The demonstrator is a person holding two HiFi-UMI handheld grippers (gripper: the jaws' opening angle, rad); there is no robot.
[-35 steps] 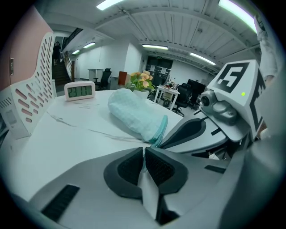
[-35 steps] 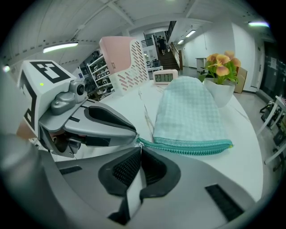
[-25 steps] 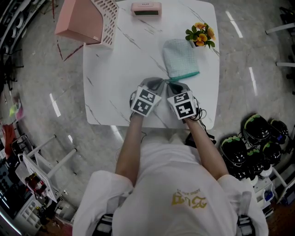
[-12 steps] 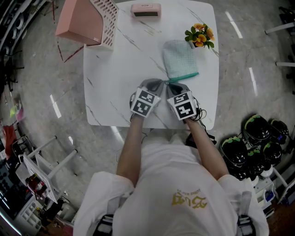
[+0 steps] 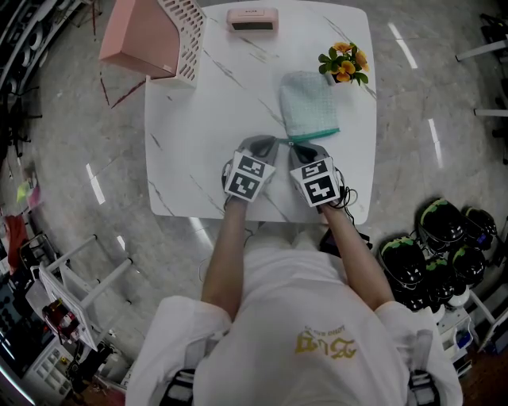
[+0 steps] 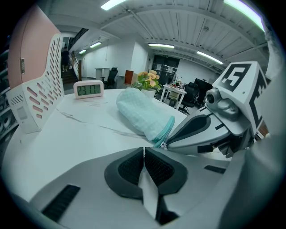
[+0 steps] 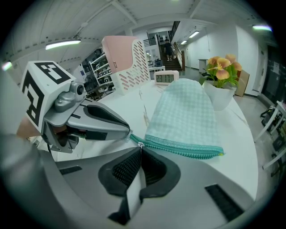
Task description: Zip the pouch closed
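Note:
The pale green checked pouch lies on the white table, its teal zipper edge toward me. My right gripper is shut on the small silver zipper pull at the zipper's left end; in the left gripper view the right gripper shows pinching it. My left gripper is shut with nothing seen between its pads. Its tip sits just left of the pouch's corner, at the teal tape end. In the head view both grippers meet at the pouch's near left corner.
A pink slotted basket lies at the table's far left. A digital clock stands at the far edge, and a small flower pot sits right behind the pouch. Dark helmets lie on the floor to the right.

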